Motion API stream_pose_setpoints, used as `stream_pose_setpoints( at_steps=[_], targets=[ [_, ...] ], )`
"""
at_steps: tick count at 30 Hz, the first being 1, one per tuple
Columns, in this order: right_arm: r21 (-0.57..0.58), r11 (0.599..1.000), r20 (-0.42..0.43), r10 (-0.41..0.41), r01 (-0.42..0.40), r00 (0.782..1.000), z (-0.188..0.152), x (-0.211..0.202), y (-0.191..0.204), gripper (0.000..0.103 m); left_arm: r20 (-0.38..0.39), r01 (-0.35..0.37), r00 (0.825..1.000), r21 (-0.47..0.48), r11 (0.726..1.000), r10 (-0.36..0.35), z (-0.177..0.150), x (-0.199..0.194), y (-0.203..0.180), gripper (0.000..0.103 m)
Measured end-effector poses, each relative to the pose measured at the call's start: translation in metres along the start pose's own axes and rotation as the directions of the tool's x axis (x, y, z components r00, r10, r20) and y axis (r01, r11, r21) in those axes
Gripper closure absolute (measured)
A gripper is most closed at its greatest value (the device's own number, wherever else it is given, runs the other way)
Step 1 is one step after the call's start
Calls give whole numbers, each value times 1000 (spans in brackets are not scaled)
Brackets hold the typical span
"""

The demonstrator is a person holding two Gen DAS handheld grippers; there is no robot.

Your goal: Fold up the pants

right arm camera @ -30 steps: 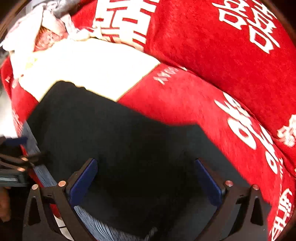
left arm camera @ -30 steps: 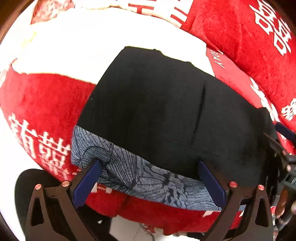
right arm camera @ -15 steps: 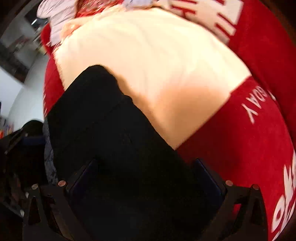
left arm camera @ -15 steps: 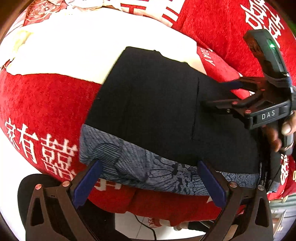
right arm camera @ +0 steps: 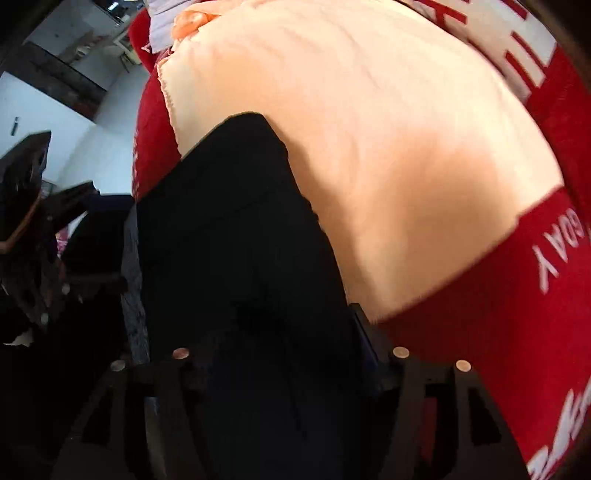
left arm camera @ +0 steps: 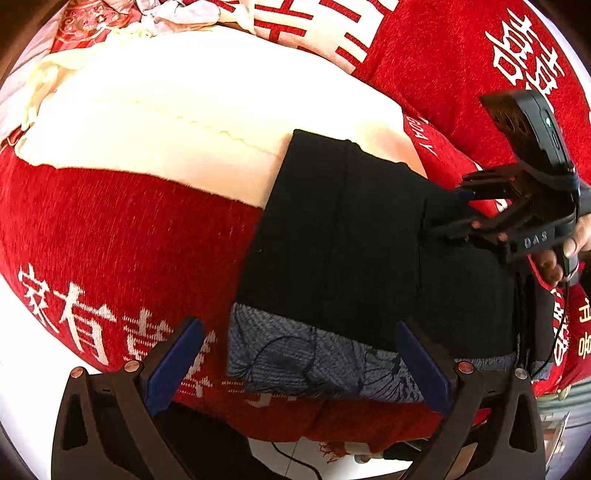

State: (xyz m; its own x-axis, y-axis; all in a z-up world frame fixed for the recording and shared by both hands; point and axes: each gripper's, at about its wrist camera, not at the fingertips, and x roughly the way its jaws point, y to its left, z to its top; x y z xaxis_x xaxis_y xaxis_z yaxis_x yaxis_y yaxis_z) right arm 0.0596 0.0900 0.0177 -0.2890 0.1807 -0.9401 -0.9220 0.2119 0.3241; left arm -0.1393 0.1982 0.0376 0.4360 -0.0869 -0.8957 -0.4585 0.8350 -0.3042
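Note:
Black pants (left arm camera: 351,240) lie folded flat on a red and cream blanket (left arm camera: 129,229), with a blue-grey patterned band (left arm camera: 295,350) along their near edge. My left gripper (left arm camera: 297,332) hovers open above that band, with nothing between its blue pads. My right gripper (left arm camera: 448,210), in a person's hand (left arm camera: 554,266), points steeply down onto the pants' far right edge. In the right wrist view its jaws are closing around the right gripper (right arm camera: 280,314) midpoint, with dark pants (right arm camera: 229,221) cloth between them. Only its right pad (right arm camera: 364,332) shows; the left pad is lost in the dark.
The blanket's cream panel (left arm camera: 203,110) spreads behind and left of the pants, and red cloth with white characters (left arm camera: 524,55) rises at the back right. White floor (left arm camera: 22,387) and a thin cable (left arm camera: 295,458) lie beyond the near edge. Crumpled pale cloth (left arm camera: 177,14) sits at the far back.
The right gripper swung in from the right, tipped down onto the pants' far right edge, and its jaws narrowed. The left gripper drifted left, so the pants sit further right in its view.

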Motion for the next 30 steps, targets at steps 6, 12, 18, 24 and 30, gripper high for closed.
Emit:
stream_pose_setpoints(
  at_steps=[6, 12, 18, 24, 30],
  targets=[
    [-124, 988, 93, -83, 95, 992, -14, -38, 44, 87, 36, 54, 998, 15, 998, -55, 8, -13, 20, 0],
    [-232, 959, 245, -104, 163, 964, -43, -73, 90, 87, 33, 332, 940, 135, 934, -339, 33, -22, 32, 0],
    [-236, 958, 259, -99, 162, 961, -61, -83, 82, 88, -151, 500, 866, 288, 816, -477, 42, -7, 0, 0],
    [-202, 965, 242, -118, 169, 963, -54, -75, 78, 88, -182, 439, 898, 325, 837, -401, 37, 0, -22, 17],
    [-84, 968, 201, -218, 238, 955, -42, -56, 57, 72, -210, 307, 945, 313, 899, -249, 41, -1, -20, 65]
  ],
)
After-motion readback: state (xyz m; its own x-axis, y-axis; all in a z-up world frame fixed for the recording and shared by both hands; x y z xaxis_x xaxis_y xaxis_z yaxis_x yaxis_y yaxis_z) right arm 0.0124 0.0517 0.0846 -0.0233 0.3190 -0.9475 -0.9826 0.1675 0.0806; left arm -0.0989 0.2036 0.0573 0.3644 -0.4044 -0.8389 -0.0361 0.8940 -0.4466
